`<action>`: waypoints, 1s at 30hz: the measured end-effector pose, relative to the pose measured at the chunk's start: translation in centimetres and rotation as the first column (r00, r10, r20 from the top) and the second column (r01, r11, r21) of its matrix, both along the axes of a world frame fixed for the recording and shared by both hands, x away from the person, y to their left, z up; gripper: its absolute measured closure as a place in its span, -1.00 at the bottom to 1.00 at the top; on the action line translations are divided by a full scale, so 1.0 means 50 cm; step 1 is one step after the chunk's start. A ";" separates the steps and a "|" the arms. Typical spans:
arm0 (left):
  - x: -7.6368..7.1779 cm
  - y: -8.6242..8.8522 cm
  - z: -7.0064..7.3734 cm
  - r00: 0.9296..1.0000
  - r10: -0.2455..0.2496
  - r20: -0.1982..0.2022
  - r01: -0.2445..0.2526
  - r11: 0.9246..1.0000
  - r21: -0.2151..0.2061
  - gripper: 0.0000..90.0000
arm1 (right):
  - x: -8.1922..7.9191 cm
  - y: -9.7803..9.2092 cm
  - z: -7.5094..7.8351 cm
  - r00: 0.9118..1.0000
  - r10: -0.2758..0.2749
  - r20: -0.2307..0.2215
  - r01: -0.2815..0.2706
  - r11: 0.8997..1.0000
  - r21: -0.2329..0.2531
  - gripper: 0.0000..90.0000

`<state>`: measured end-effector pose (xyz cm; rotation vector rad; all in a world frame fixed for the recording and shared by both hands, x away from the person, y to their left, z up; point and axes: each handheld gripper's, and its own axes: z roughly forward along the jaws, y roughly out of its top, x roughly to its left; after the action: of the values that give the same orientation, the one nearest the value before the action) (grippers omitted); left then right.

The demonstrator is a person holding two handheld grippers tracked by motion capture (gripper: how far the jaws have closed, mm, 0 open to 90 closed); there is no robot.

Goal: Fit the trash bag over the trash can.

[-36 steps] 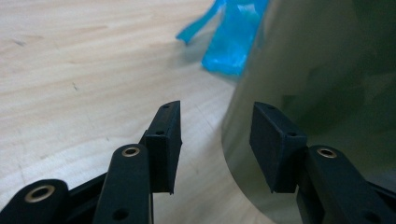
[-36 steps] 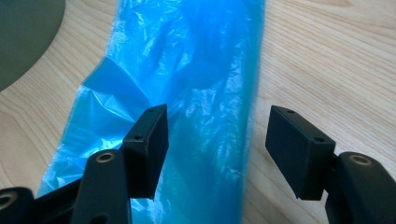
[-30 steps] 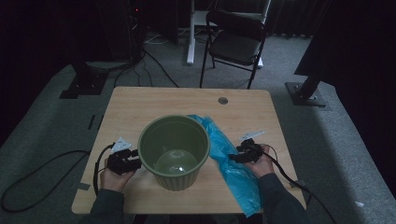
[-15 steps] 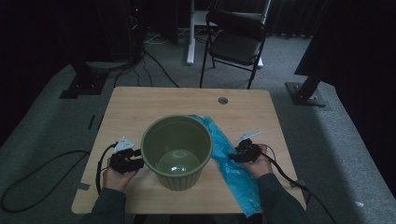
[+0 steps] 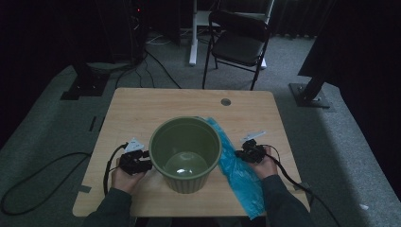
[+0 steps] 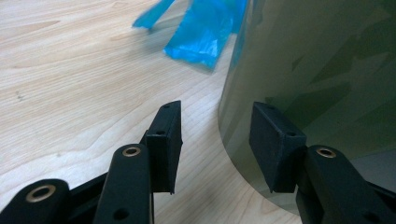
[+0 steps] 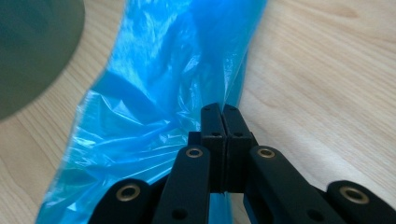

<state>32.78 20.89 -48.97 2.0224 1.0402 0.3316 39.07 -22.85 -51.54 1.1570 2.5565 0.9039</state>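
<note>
So this looks like the bin-lining job, right at the start. The green bin (image 5: pixel 185 153) sits upright in the near middle of the wooden table (image 5: pixel 142 113), empty inside as far as I can see. The blue plastic bag (image 5: pixel 239 172) lies flat on the table just right of it, running from behind the bin's far right rim to the near edge, where its end hangs over.

The right gripper (image 7: pixel 225 114) has its 2 jaws pressed together, and they look clamped on the bag's right edge. In the right gripper view the film runs straight into the closed tips, though I can't see the pinch itself. The left gripper (image 6: pixel 217 140) is at the bin's left wall, jaws apart, one fingertip (image 6: pixel 275 140) against or just beside the green plastic and the other out over the table. Nothing gripped there.

My guess at the step: bag grabbed, bin about to be steadied. Next move probably calls for lifting the bag clear and finding its mouth, which is tricky with thin film stuck flat.

No brands, labels or writing readable on anything.
</note>
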 end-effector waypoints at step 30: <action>-0.035 -0.010 0.017 0.998 -0.065 0.024 0.065 0.998 0.003 0.20 | 0.005 -0.060 0.151 0.994 -0.019 0.110 0.002 0.988 0.154 1.00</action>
<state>31.02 20.38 -48.14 2.0439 0.9580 0.3221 39.31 -25.83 -43.99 1.1243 2.4261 1.1463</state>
